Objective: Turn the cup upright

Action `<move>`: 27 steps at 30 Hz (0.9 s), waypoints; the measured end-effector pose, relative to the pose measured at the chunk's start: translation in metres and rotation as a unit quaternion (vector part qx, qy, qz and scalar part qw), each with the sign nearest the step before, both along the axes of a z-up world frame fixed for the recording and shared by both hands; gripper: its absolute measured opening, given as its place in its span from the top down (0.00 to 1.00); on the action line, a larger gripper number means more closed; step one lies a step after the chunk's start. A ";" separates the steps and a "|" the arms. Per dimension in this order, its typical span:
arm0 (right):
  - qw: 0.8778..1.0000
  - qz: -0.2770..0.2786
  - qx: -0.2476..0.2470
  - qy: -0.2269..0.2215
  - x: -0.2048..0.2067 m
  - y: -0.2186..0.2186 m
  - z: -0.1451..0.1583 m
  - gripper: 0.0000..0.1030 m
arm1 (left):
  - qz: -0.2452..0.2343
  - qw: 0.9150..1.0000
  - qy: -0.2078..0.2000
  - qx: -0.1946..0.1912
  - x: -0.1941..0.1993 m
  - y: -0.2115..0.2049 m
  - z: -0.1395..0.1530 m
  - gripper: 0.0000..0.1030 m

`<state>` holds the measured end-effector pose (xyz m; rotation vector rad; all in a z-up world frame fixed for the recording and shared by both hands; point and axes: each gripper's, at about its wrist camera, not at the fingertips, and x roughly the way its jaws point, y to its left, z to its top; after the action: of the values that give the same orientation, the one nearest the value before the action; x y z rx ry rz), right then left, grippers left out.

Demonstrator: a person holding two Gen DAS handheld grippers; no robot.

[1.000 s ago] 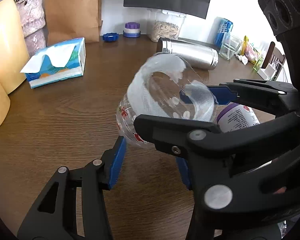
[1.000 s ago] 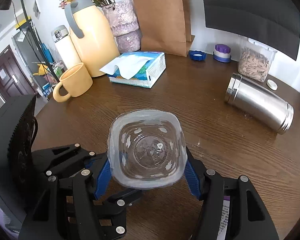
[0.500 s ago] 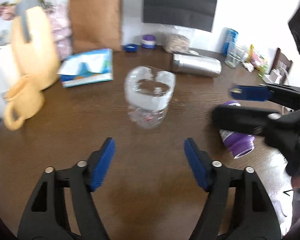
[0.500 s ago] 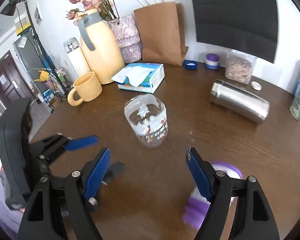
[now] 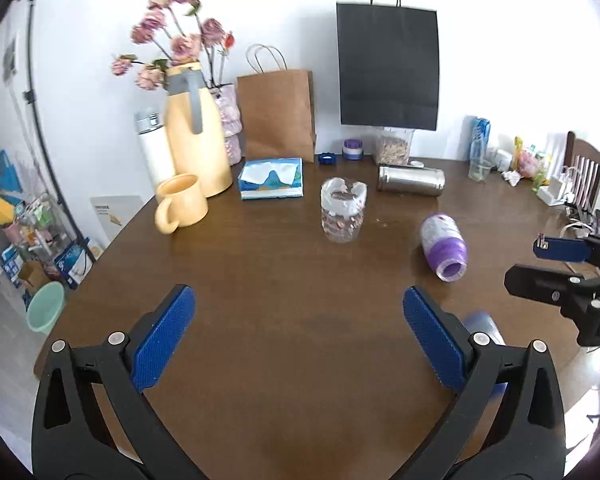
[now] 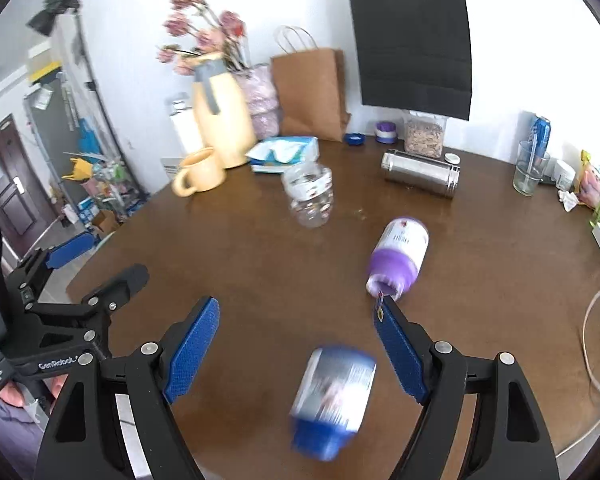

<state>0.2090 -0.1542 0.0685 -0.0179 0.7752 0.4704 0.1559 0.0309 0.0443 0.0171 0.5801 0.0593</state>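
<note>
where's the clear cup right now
The clear cup stands upright mid-table in both views, in front of the tissue box, with the steel flask lying to its right.

Bright, even daylight; white wall blown out, fisheye bending the edges, blue-capped bottle (image 6: 332, 394) smeared with motion blur.

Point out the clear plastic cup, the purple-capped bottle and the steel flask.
clear plastic cup (image 5: 342, 216), left wrist view, its side wall
purple-capped bottle (image 6: 404, 242), right wrist view, its white label
steel flask (image 5: 412, 180), left wrist view, mid-body
</note>
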 end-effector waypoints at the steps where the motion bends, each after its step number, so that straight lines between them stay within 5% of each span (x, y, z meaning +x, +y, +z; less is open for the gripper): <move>1: 1.000 0.001 0.001 -0.006 -0.013 -0.001 0.000 0.19 | 0.002 1.000 -0.004 -0.004 -0.015 -0.001 -0.002 0.00; 11: 0.999 -0.017 0.007 -0.036 -0.164 -0.011 -0.028 0.18 | -0.004 0.999 -0.038 -0.012 -0.146 -0.004 -0.014 0.00; 14: 0.999 -0.013 0.021 -0.028 -0.171 -0.013 -0.040 0.19 | -0.010 0.999 -0.047 0.026 -0.155 -0.017 -0.016 0.00; 19: 0.999 -0.027 0.019 -0.008 -0.159 -0.012 -0.054 0.18 | -0.025 0.999 -0.033 -0.008 -0.153 -0.016 -0.017 0.00; 27: 0.999 -0.030 0.017 -0.033 -0.173 -0.012 -0.045 0.18 | -0.025 0.999 -0.034 -0.004 -0.162 -0.019 -0.016 0.00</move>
<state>0.0363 -0.1662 0.0233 0.0212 0.7015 0.4238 -0.0059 0.0114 0.0279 0.0214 0.5110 0.0094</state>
